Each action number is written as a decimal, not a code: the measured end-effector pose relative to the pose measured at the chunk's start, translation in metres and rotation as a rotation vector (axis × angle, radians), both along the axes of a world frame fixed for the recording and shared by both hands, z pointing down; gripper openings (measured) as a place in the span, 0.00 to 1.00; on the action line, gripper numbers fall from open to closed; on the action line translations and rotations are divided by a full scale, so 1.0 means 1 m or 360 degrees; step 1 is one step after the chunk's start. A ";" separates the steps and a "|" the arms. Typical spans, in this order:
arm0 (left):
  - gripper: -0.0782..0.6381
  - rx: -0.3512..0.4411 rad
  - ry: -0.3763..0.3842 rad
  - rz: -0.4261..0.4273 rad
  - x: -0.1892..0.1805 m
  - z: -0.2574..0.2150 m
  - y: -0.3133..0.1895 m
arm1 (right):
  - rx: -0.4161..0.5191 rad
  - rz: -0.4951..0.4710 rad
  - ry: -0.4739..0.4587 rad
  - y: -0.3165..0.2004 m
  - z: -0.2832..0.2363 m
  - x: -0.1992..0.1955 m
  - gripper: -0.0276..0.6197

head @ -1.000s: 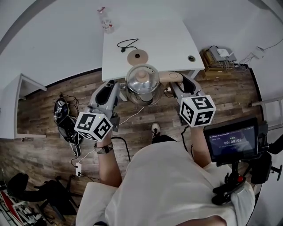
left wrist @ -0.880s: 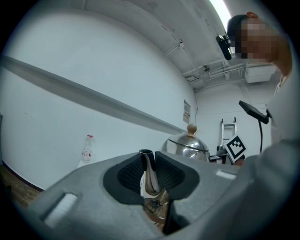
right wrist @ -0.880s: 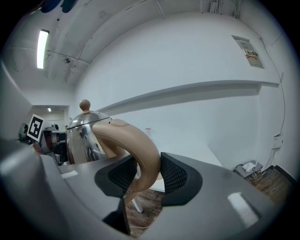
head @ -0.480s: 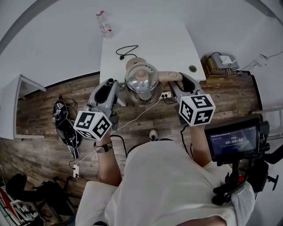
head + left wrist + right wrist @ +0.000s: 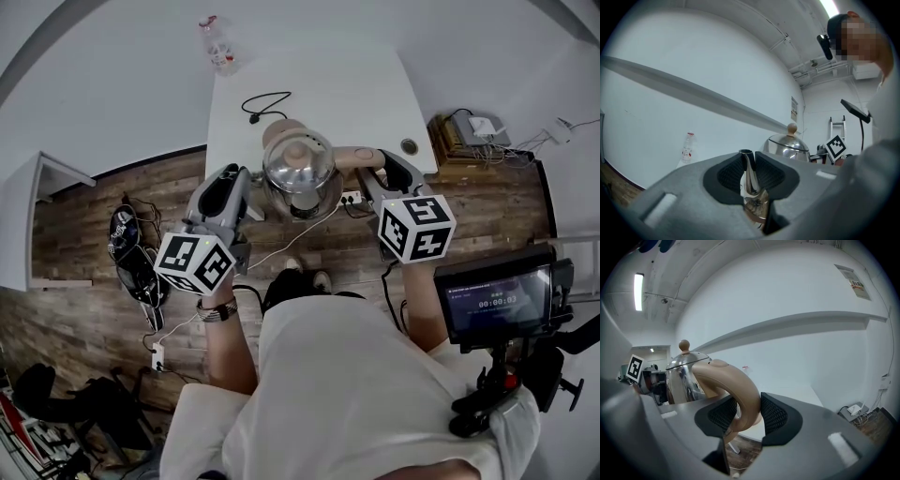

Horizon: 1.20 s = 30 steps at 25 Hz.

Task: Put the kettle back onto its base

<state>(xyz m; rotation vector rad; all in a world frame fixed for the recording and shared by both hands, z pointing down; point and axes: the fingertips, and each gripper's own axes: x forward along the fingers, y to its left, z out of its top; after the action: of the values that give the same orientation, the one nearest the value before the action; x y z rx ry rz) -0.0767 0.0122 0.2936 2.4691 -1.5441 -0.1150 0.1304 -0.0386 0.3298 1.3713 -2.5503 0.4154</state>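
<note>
A steel kettle [image 5: 300, 167] with a tan knob hangs above the near edge of the white table [image 5: 375, 89], carried between both grippers. My left gripper [image 5: 249, 187] is shut on its steel spout [image 5: 749, 174], and the kettle's dome [image 5: 786, 144] shows just beyond the jaws. My right gripper [image 5: 371, 174] is shut on the tan handle [image 5: 743, 397], with the kettle body [image 5: 684, 376] to its left. The round tan base [image 5: 277, 131] lies on the table and peeks out from behind the kettle's far side.
A black cable [image 5: 266, 101] loops on the table beyond the base. A plastic bottle [image 5: 217, 42] stands at the table's far left corner. A cable hole [image 5: 409, 146] sits near the right edge. Boxes [image 5: 469, 129] lie right of the table, shoes [image 5: 131, 258] on the floor at left.
Both grippers have carried the kettle toward the table. It was over the floor in front of the table; now it is over the near edge, covering part of the base.
</note>
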 end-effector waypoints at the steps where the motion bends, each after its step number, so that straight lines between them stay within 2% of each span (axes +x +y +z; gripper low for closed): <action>1: 0.22 -0.0013 -0.0002 -0.0003 0.003 0.003 -0.013 | -0.0014 -0.0004 0.0003 -0.012 0.003 0.003 0.28; 9: 0.22 -0.0064 -0.0001 0.0005 0.004 0.020 -0.060 | -0.0054 -0.0003 0.0033 -0.057 0.021 0.004 0.28; 15: 0.22 -0.0059 -0.0012 0.0020 0.001 0.028 -0.074 | -0.0053 0.0011 0.0047 -0.066 0.030 0.002 0.28; 25: 0.22 -0.0073 -0.0005 0.0052 -0.016 0.047 -0.126 | -0.0042 0.0038 0.0060 -0.117 0.048 -0.015 0.28; 30: 0.22 -0.0133 0.0006 0.0049 -0.034 0.068 -0.172 | -0.0058 0.0006 0.0096 -0.163 0.067 -0.033 0.28</action>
<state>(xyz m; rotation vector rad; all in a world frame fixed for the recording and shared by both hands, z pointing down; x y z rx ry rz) -0.1105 -0.1603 0.3619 2.4253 -1.4781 -0.0492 0.0977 -0.2015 0.3968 1.3552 -2.4801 0.4129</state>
